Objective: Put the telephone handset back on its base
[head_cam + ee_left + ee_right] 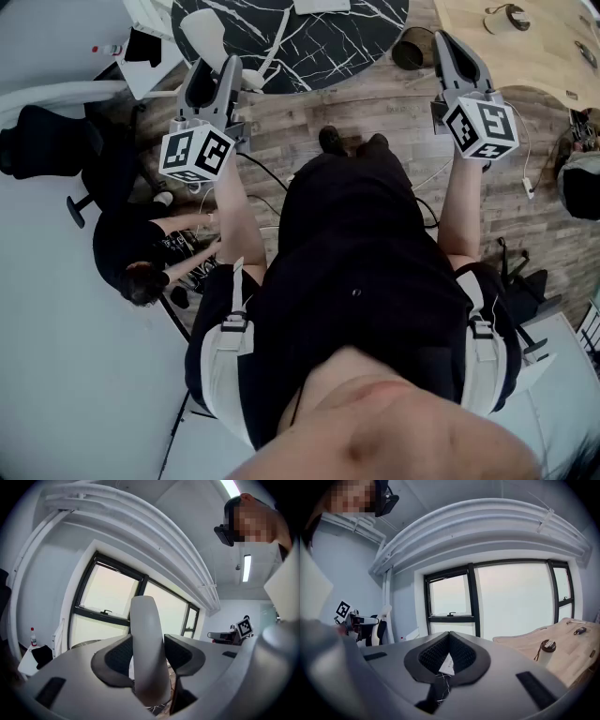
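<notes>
The white telephone handset [147, 653] stands upright between the jaws of my left gripper [149, 660], and both dark pads close against its sides. In the head view the left gripper [212, 67] is raised in front of me, with the handset's pale end [203, 34] showing past its tip over the edge of the black marble table [328, 47]. My right gripper [449, 645] is shut with nothing in it, its pads meeting; it is held up at the right [452, 49]. I cannot make out the phone's base for certain.
A wooden table [534, 52] stands at the far right and carries small items [546, 647]. A person crouches at the left [141, 258] beside a black chair [47, 141]. Cables lie on the wood floor [272, 178]. A dark round object [413, 49] sits between the tables.
</notes>
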Motion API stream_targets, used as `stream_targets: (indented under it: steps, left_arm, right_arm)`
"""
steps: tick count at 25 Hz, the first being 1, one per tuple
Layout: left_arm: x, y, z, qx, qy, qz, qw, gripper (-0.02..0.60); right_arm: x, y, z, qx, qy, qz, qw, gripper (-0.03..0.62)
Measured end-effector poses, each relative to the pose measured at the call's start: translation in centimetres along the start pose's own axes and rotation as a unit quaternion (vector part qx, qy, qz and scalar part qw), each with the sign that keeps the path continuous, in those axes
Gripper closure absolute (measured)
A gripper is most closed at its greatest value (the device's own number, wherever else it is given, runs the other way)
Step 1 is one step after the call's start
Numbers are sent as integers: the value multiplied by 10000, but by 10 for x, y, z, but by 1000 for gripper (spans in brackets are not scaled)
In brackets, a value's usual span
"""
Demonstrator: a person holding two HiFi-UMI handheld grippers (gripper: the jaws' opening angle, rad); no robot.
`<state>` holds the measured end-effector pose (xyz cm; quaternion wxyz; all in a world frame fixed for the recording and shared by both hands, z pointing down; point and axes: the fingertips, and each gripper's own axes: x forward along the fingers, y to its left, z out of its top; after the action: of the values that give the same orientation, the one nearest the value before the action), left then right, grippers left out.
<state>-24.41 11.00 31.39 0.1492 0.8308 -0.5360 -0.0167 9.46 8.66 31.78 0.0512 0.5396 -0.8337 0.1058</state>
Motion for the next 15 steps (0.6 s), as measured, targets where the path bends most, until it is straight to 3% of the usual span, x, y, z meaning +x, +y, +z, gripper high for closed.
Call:
stream_targets:
  steps: [15]
  left_arm:
    - [9, 7, -7, 79, 87, 138, 9998, 360]
  right_arm:
    - [12, 30, -10, 59, 124, 321, 9994, 563]
